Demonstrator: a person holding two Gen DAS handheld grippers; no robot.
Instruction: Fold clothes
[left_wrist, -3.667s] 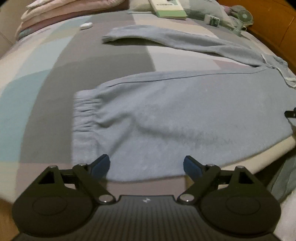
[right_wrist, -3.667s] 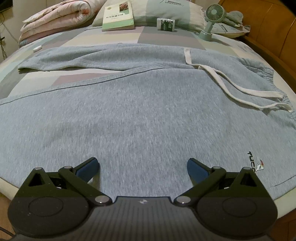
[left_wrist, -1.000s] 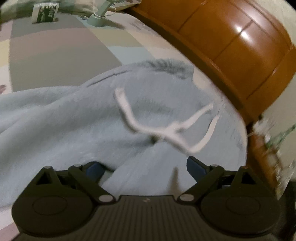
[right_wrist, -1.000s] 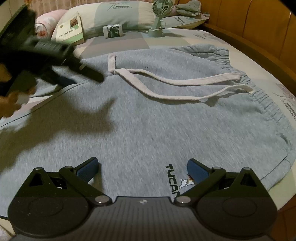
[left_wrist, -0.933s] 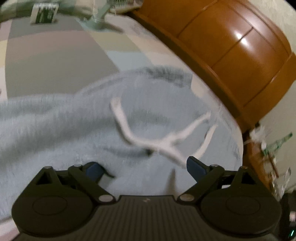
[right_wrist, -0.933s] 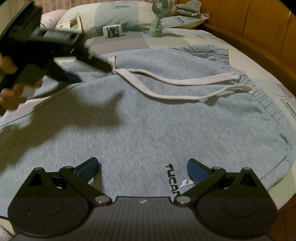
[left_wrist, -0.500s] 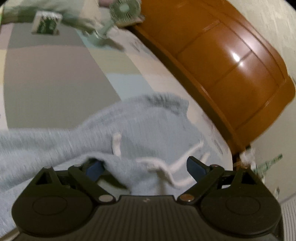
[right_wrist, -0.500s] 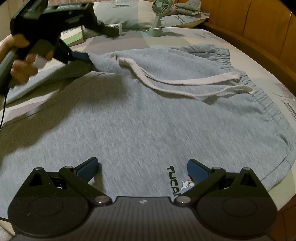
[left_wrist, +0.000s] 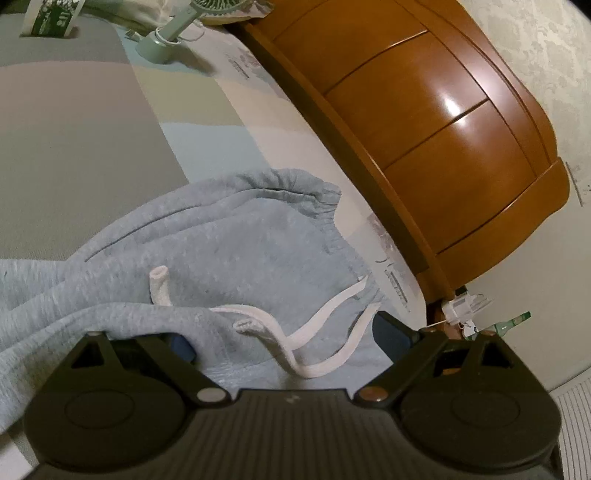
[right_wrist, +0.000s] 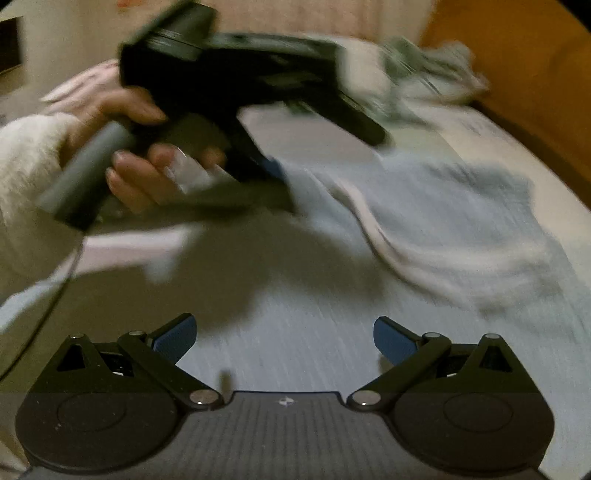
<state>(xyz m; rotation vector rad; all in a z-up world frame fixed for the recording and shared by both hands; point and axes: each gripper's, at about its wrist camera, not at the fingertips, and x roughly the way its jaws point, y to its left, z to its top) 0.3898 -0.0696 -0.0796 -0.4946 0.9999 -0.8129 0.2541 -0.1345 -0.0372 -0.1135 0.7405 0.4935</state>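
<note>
- Two black two-finger tools in play: left tool (left_wrist: 280, 338) spread wide, grey cloth draped over one blue finger, nothing pinched; right tool (right_wrist: 282, 338) released, hovering.
- Light grey fleece sweatpants (left_wrist: 236, 236) on patchwork bed (left_wrist: 74, 129), partly lifted, white drawstring (left_wrist: 314, 332) loose.
- Advised, as judgement: clamp fabric firmly, keep drawstring clear, lay edges square.

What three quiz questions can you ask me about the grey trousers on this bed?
1. True or false: the right tool is open above the sweatpants.
2. What colour is the drawstring? A white, B red, C black.
3. Fill the gap: the little green fan stands on the ___.

Key: 1 true; 2 A; 3 bed.
</note>
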